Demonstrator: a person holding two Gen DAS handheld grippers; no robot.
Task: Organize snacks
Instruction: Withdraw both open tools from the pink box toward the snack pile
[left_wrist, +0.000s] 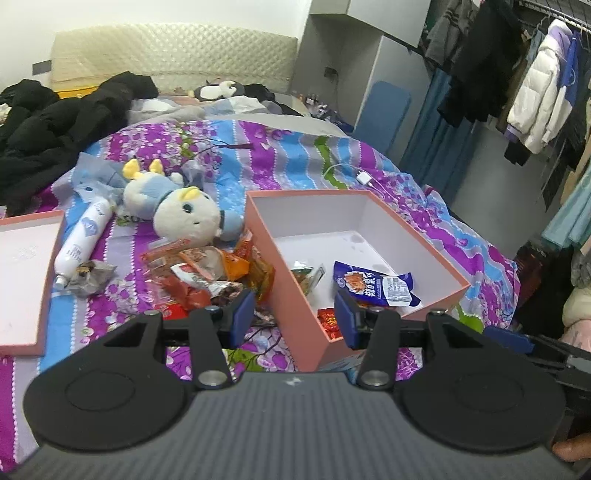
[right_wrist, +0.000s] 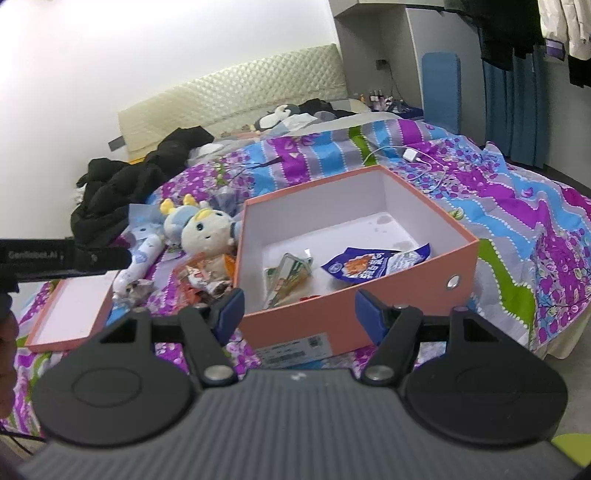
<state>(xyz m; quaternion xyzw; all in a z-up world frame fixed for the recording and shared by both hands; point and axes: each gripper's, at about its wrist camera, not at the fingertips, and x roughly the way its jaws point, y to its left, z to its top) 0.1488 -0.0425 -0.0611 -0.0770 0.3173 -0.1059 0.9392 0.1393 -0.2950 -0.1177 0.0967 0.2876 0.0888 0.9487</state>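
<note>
A pink box (left_wrist: 258, 236) with a white inside stands open on the bed; it also shows in the right wrist view (right_wrist: 406, 295). Inside lie a blue snack packet (left_wrist: 373, 284) (right_wrist: 373, 264), a greenish packet (left_wrist: 306, 277) (right_wrist: 288, 277) and a red packet (left_wrist: 328, 321). A pile of orange and red snack packets (left_wrist: 207, 269) (right_wrist: 203, 277) lies left of the box. My left gripper (left_wrist: 295, 317) is open and empty, above the box's near left wall. My right gripper (right_wrist: 299, 314) is open and empty, just before the box's near wall.
The pink box lid (left_wrist: 22, 277) (right_wrist: 70, 317) lies at the left. A plush toy (left_wrist: 177, 206) (right_wrist: 199, 229) and a white tube (left_wrist: 85, 236) (right_wrist: 138, 264) lie behind the pile. A white charger with its cable (left_wrist: 364, 179) (right_wrist: 410, 155) lies beyond the box. Black clothes (left_wrist: 55, 125) are heaped at the far left.
</note>
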